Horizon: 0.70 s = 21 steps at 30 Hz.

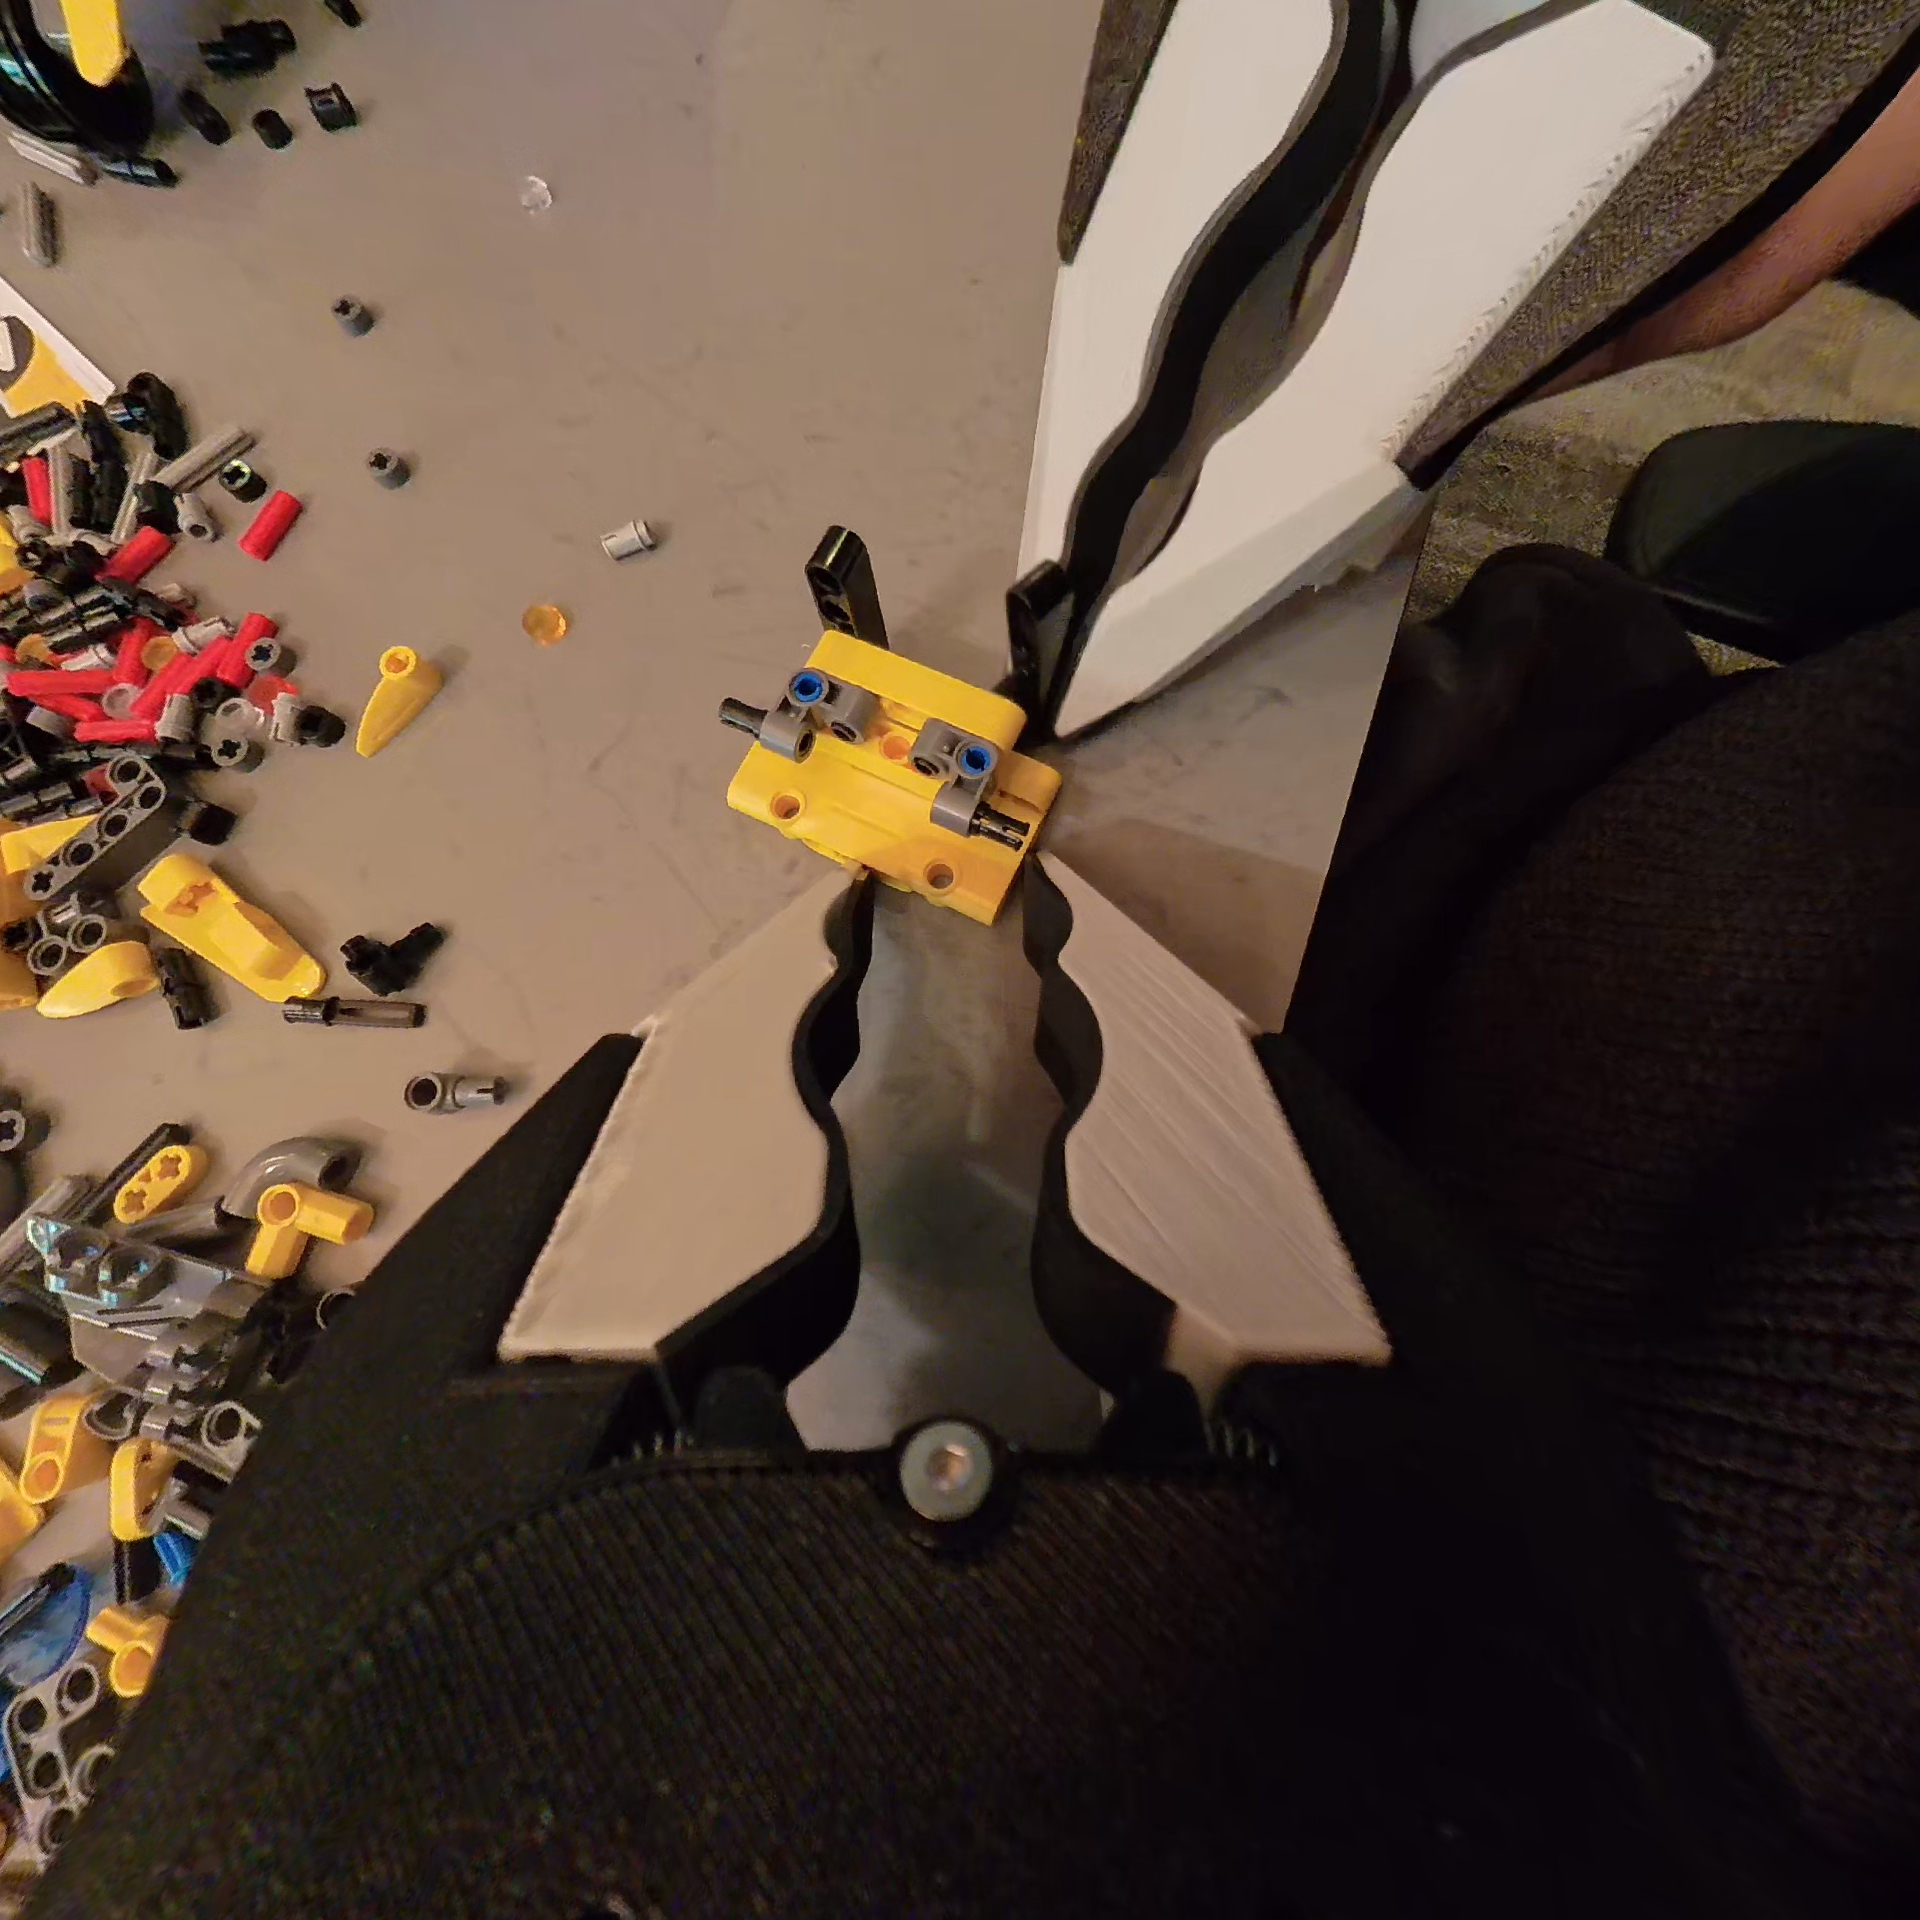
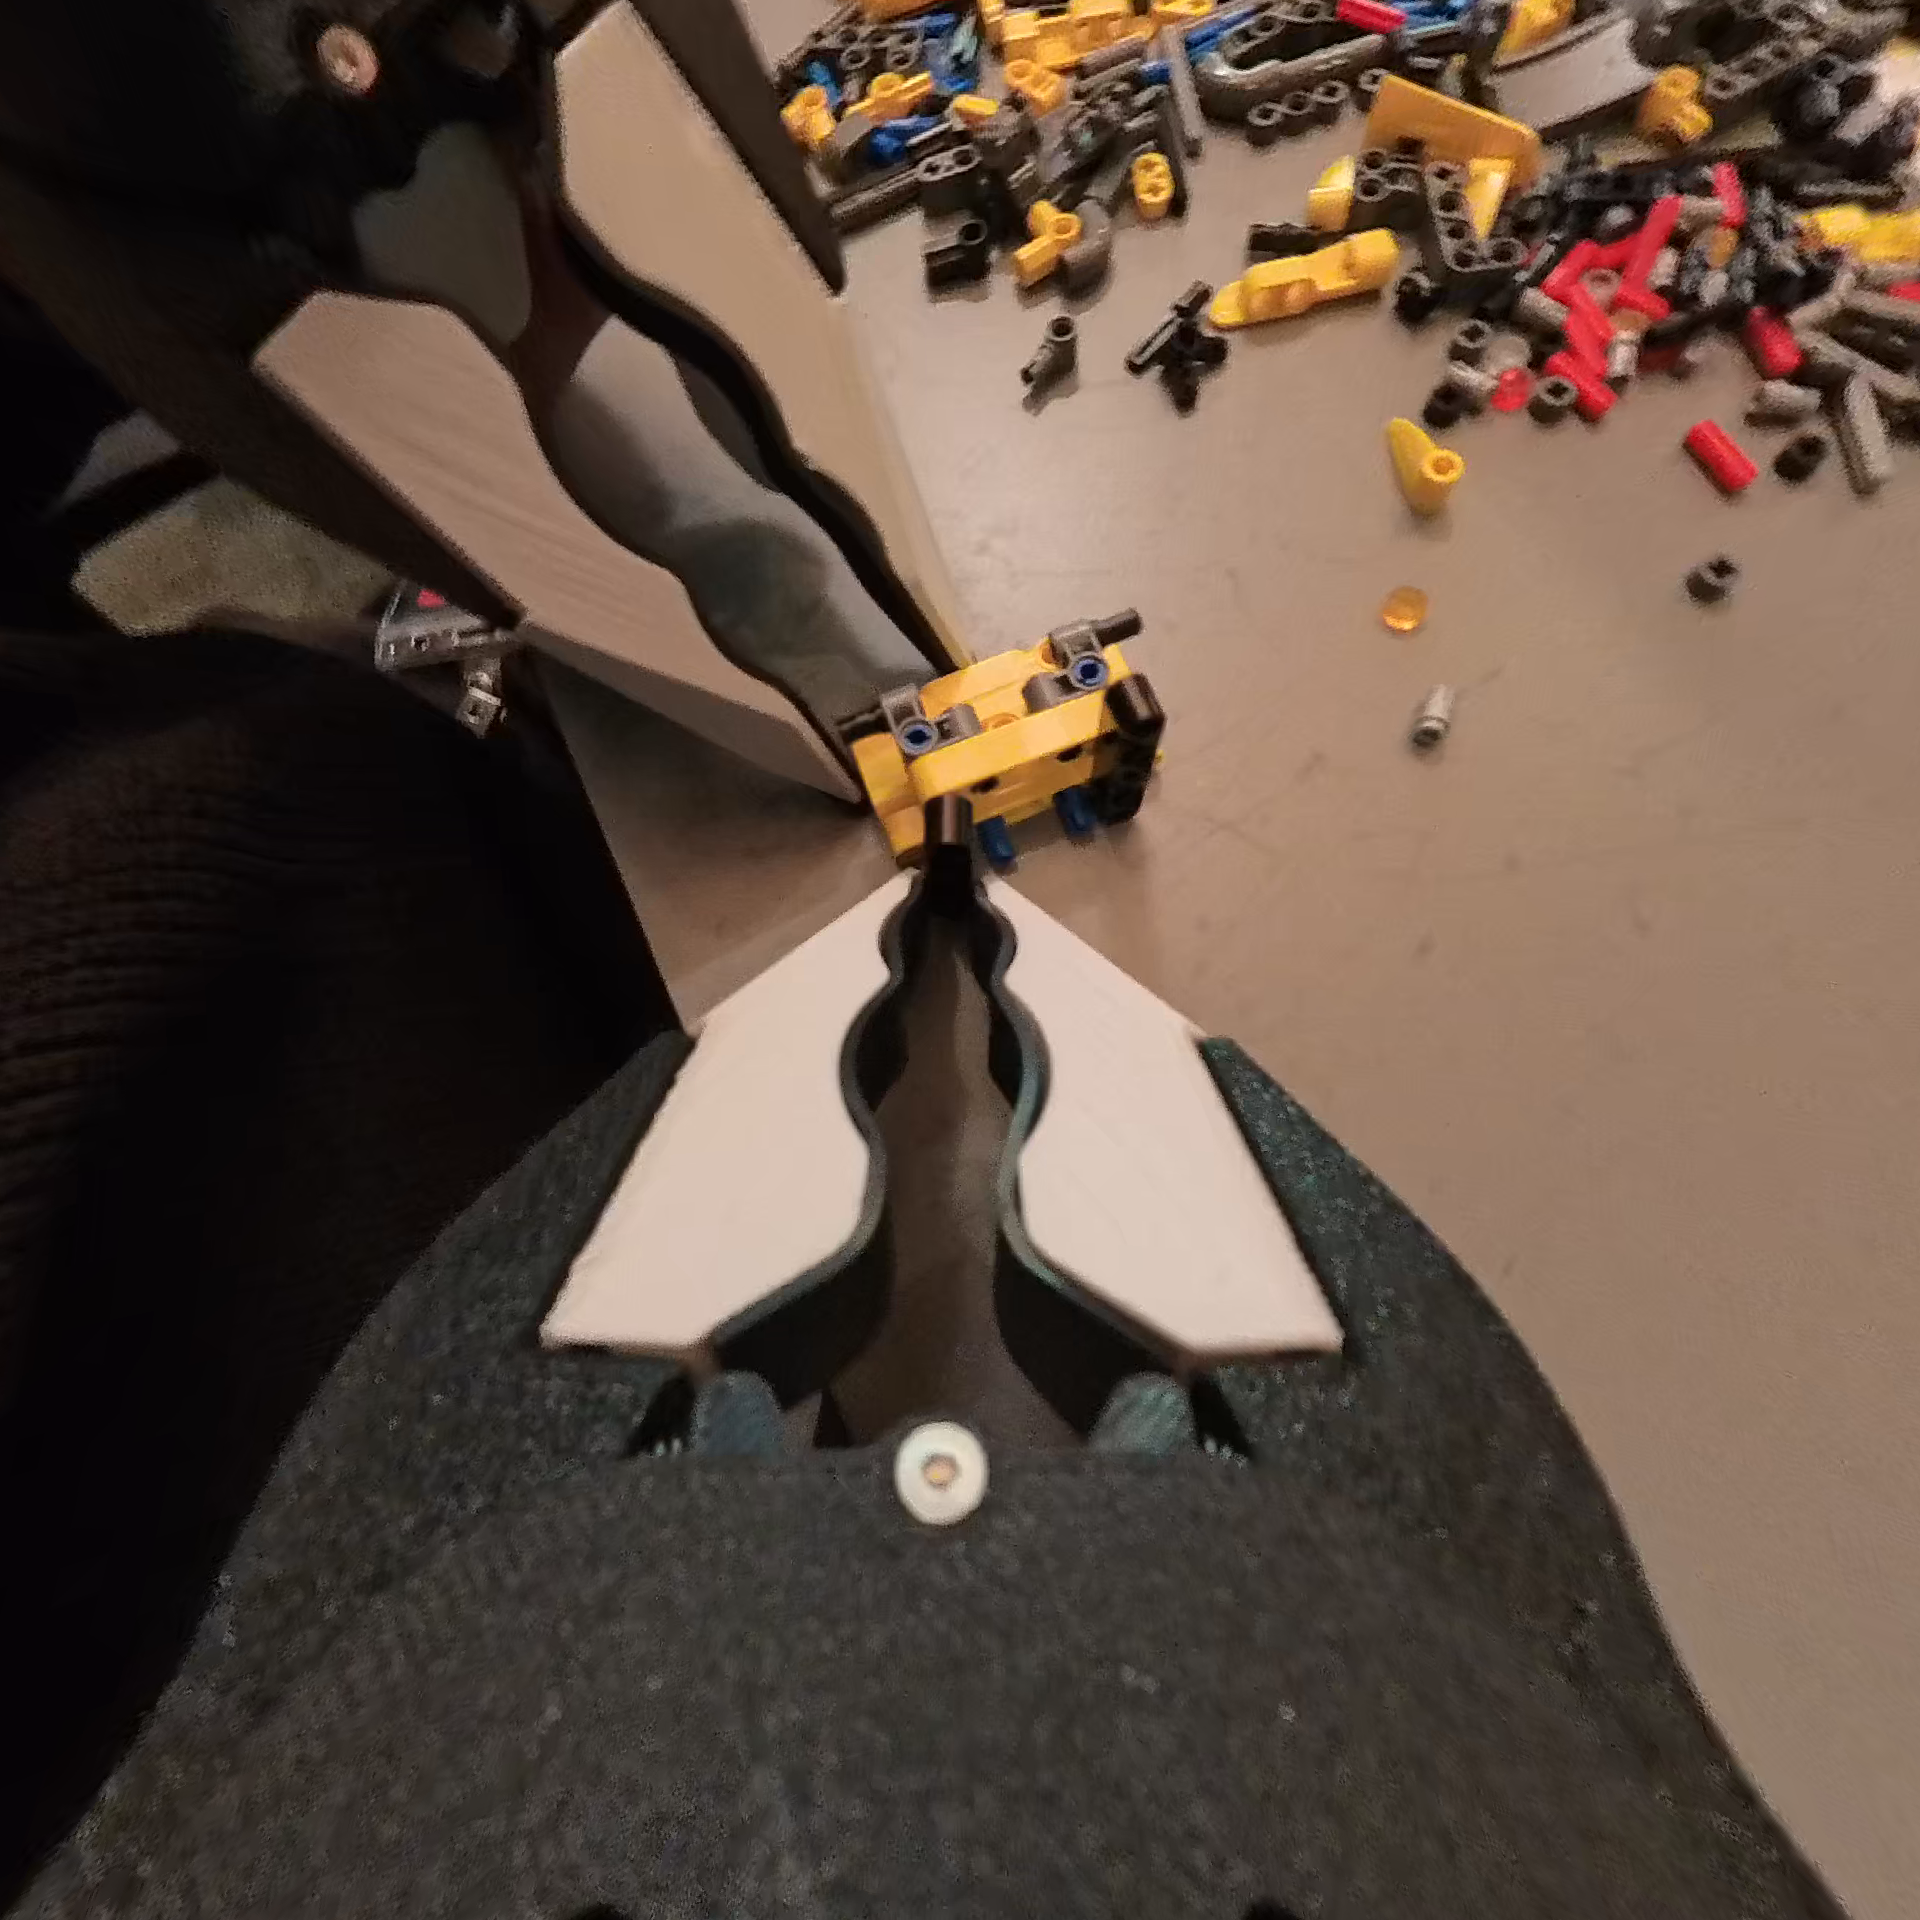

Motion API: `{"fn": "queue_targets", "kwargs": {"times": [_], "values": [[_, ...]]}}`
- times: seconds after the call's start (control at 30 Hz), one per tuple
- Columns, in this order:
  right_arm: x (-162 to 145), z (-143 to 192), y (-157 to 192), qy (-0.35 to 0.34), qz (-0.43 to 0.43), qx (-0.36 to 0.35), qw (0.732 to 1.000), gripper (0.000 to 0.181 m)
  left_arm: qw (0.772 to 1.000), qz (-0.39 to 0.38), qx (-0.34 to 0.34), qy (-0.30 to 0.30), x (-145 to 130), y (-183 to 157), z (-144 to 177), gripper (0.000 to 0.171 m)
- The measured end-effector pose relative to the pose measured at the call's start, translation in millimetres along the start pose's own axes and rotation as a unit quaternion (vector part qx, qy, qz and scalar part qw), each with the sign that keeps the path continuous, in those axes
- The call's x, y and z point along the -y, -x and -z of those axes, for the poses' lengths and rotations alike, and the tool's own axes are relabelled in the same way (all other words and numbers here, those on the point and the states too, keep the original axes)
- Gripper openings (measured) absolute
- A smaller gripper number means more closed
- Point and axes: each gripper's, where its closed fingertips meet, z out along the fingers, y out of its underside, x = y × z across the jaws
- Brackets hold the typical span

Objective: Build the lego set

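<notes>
Left wrist view: left tool (image 1: 940,883) pinching the yellow block (image 1: 894,774) mid-frame on the worktop (image 1: 727,312); right tool (image 2: 943,883) pinches a black pin (image 2: 943,842) against it. Loose-parts pile (image 1: 125,665) sits left.

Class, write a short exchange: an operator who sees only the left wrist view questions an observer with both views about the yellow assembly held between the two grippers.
Operator: What is below the yellow assembly?
Observer: Blue pins stick out of the yellow assembly on its lower side.
Operator: What does the right gripper pinch?
Observer: The right gripper is shut on a black piece, seen end-on, against the assembly.
Operator: Anything past the table edge?
Observer: A grey piece shows beyond the table, against dark cloth.
</notes>
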Motion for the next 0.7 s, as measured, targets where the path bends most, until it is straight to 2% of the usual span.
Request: {"fn": "queue_targets", "kwargs": {"times": [0.2, 0.47, 0.6, 0.7], "values": [[0.2, -1.0, 0.4, 0.017, 0.072, 0.017, 0.997, 0.007, 1.0, -0.01, -0.013, 0.0, -0.6, 0.0, 0.4, 0.028], [1.0, -4.1, -3.6, 0.019, 0.08, -0.034, 0.996, 0.01, 1.0, -0.012, -0.015, -0.001, -0.4, -0.2, 0.3, 0.028], [0.1, -1.4, -7.3, 0.014, 0.074, -0.058, 0.995, 0.021, 1.0, -0.012, -0.015, -0.001, -0.4, -0.2, 0.3, 0.028], [-1.8, 0.6, -7.4, 0.01, 0.065, -0.062, 0.996, 0.023, 1.0, -0.012, -0.015, -0.001, -0.4, -0.3, 0.4, 0.028]]}}
